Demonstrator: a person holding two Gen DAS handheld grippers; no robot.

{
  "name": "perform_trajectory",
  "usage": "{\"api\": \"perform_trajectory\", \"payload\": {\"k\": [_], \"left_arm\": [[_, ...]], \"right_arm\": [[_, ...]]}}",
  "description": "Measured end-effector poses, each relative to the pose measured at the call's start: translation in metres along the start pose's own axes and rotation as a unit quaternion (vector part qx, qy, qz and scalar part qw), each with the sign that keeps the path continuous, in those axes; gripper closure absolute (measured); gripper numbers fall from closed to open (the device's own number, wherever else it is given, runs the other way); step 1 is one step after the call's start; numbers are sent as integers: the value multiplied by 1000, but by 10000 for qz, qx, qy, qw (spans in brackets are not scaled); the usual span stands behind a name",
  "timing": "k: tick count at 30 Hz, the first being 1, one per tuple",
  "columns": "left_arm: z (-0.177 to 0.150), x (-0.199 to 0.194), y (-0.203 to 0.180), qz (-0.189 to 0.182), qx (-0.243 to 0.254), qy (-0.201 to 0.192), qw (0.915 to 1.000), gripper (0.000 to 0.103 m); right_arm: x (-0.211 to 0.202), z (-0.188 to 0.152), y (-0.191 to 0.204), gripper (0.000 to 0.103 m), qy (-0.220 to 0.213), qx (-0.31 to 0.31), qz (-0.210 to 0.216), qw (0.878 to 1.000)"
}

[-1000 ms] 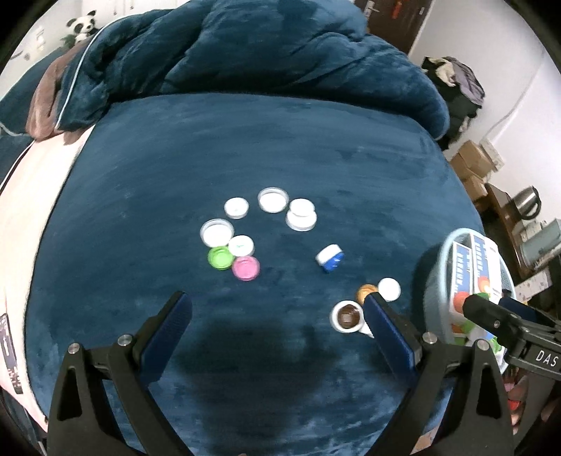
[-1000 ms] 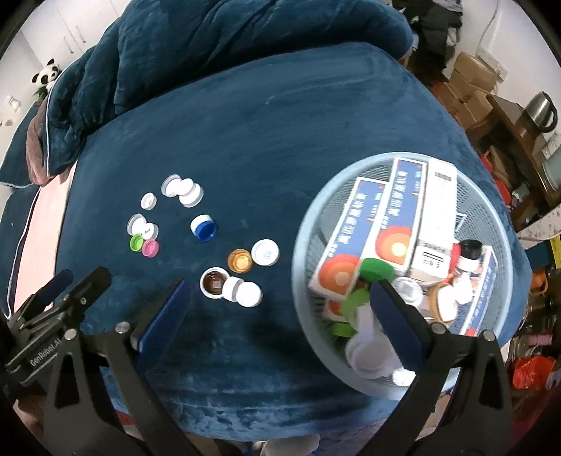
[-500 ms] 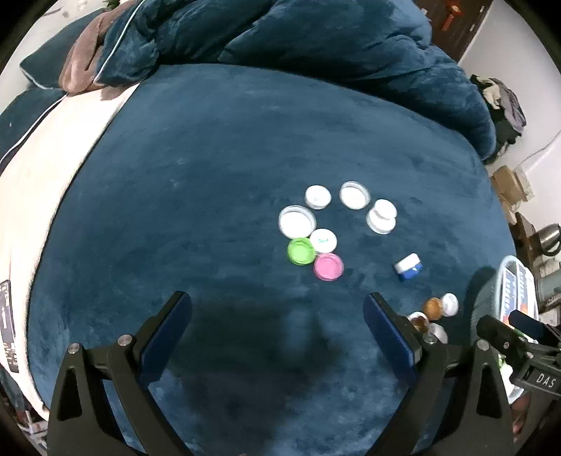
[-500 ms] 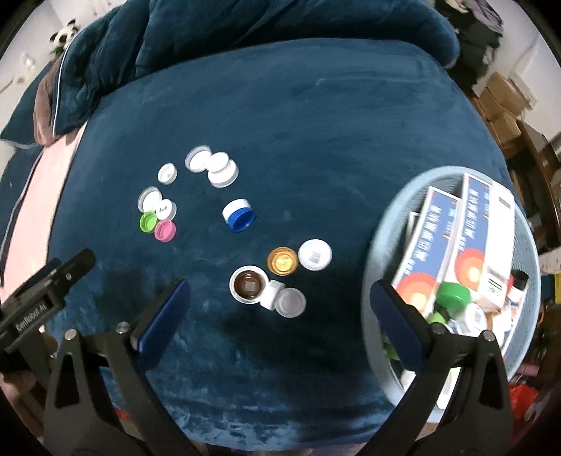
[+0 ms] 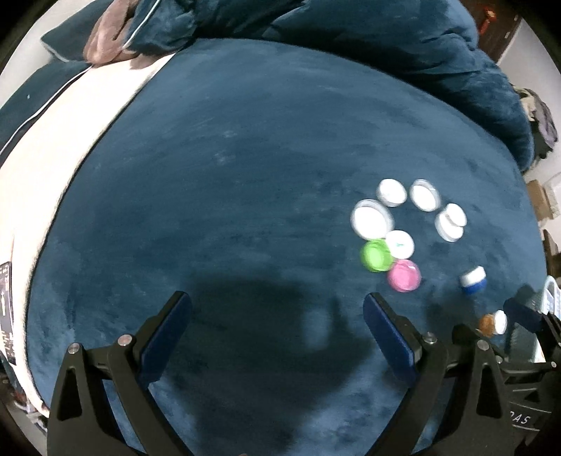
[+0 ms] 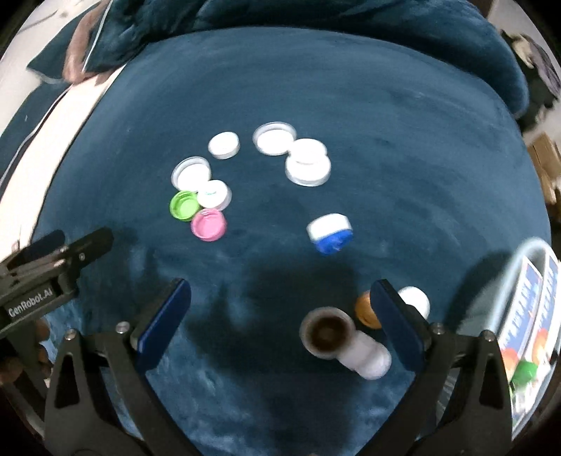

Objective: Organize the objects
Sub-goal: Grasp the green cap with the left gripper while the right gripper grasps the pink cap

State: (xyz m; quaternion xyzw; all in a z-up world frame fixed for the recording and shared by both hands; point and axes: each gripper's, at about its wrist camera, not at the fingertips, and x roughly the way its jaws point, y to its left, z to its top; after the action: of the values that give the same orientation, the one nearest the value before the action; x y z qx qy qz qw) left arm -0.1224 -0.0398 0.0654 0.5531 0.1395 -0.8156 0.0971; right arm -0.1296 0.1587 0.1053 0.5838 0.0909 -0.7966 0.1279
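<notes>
Basket (image 6: pixel 518 266) slid toward edge; round plastic caps (image 6: pixel 209 224) on plush blanket (image 6: pixel 385 105).

Both wrist views look down, sharing caps (image 5: pixel 399 231) (image 6: pixel 210 189).

Bed cover (image 5: pixel 245 158): deep blue plush, spread flat under my view and filling most of both pictures.
Duvet (image 5: pixel 385 42): the same blue, heaped in folds along the cover's far edge and trailing down its far right corner.
Brown-pink cloth (image 5: pixel 105 45): bunched at the far left corner, lying against the duvet (towel or blanket, I cannot tell).
White sheet (image 5: pixel 52 147): bare along the cover's left edge, running toward the near left corner.
Clothes pile (image 5: pixel 540 119): dark, off the bed past the right edge.
Cardboard boxes (image 5: pixel 538 200): on the floor just below the clothes, blurred.
Door (image 5: pixel 491 31): dark brown, behind the far right corner.
</notes>
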Motion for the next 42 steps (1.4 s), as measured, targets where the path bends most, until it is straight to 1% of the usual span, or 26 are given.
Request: {"api": "perform_trajectory", "payload": {"k": [4, 8, 11, 12, 13, 14, 16, 17, 18, 19, 22, 24, 28, 30, 33, 37, 38, 39, 41, 42], "left_arm": [[1, 9, 15, 77, -213, 45, 9997, 4], [2, 11, 24, 79, -330, 24, 9994, 4], [3, 12, 28, 85, -351, 7, 9993, 4], [4, 13, 29, 82, -365, 9, 9993, 4], [3, 13, 29, 81, -383, 9, 9992, 4], [3, 14, 30, 76, -412, 8, 9991, 4], [3, 16, 29, 52, -438, 22, 9990, 4], [4, 17, 28, 30, -444, 29, 9990, 4], [4, 18, 26, 11, -438, 33, 9990, 4], [4, 18, 24, -10, -414, 28, 9991, 4], [5, 19, 16, -98, -316, -13, 9995, 4], [4, 20, 6, -176, -189, -78, 9996, 4], [2, 28, -16, -333, 98, -84, 9994, 5], [1, 32, -33, -410, 283, -78, 9987, 12], [-1, 38, -52, -491, 490, -109, 9975, 17], [1, 47, -69, -598, 561, -167, 9965, 21], [3, 51, -70, -637, 564, -200, 9962, 29], [5, 53, -72, -636, 572, -248, 9960, 50], [8, 60, -74, -608, 599, -265, 9960, 73], [9, 60, -72, -661, 570, -252, 9959, 73]], "right_arm": [[20, 14, 10, 0, 1, -5, 163, 9999], [39, 27, 19, 0, 165, -66, 219, 9996], [48, 34, 25, 2, 259, -172, 316, 9990], [51, 36, 27, 8, 278, -196, 352, 9988], [54, 37, 29, 19, 318, -241, 376, 9985], [57, 38, 32, 25, 367, -304, 398, 9981], [61, 39, 36, 42, 412, -452, 436, 9972], [62, 39, 38, 48, 414, -519, 468, 9967], [62, 39, 39, 66, 414, -577, 536, 9960], [60, 40, 38, 73, 405, -575, 620, 9956], [50, 42, 25, 73, 295, -300, 846, 9955], [44, 45, 12, 73, 237, -53, 844, 9961], [35, 42, -14, 72, 163, 442, 914, 9947], [32, 41, -24, 72, 135, 571, 881, 9944], [28, 37, -35, 72, 83, 705, 838, 9940], [23, 32, -47, 72, -19, 779, 812, 9936], [23, 32, -46, 72, -39, 779, 808, 9937], [23, 32, -47, 72, -56, 775, 806, 9937], [22, 31, -50, 72, -77, 757, 812, 9938], [22, 30, -50, 72, -80, 740, 811, 9939]]}}
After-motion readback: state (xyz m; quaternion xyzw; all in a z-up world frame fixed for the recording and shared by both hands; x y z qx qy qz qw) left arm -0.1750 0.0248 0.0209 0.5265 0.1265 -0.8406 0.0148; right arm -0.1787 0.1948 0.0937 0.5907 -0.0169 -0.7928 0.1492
